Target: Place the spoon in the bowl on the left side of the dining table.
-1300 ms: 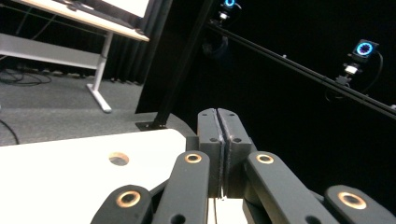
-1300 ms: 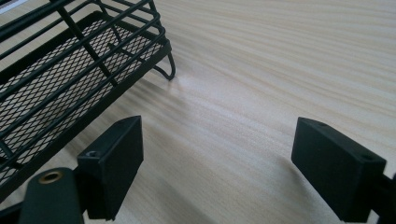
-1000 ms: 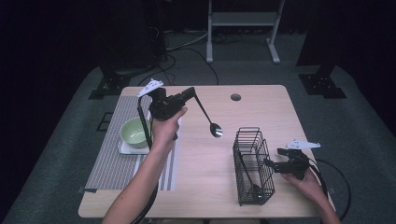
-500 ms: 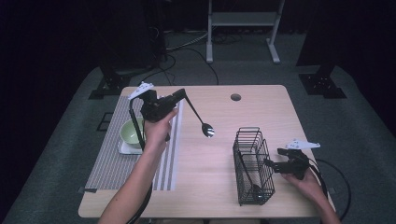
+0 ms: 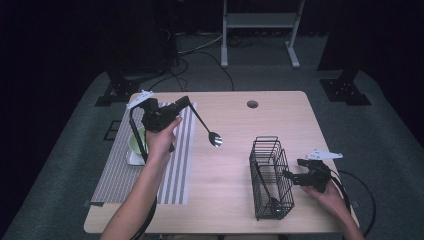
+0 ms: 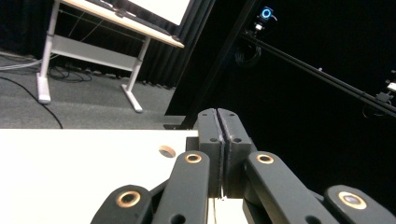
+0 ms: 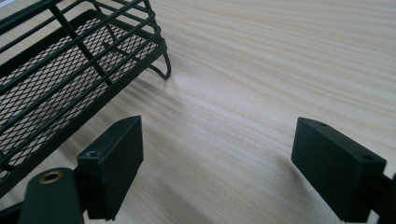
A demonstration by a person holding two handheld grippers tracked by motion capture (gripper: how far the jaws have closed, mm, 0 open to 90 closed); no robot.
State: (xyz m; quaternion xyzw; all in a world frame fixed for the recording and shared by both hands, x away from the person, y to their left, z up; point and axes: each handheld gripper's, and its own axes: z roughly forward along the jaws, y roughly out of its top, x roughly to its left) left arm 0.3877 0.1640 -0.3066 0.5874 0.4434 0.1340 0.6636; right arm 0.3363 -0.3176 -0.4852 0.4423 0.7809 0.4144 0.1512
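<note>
I'm holding my left gripper (image 5: 184,103) up over the striped mat (image 5: 120,170), jaws pinched tight on the handle of a black spoon (image 5: 205,126); the bowl end is hanging out over bare table (image 5: 225,210), w/ the green bowl (image 5: 134,142) just beside my hand. My right gripper (image 5: 291,175) is resting low near the right edge, jaws spread wide & empty, just beside the wire basket (image 5: 270,176), not touching it. A dark utensil is standing inside the basket.

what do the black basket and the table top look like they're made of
Basket: probably metal wire with a matte black coating; thin rods and a fine mesh floor show in the right gripper view. Table top: pale wood or wood-look laminate, matte, with straight grain lines; which one is unclear.
</note>
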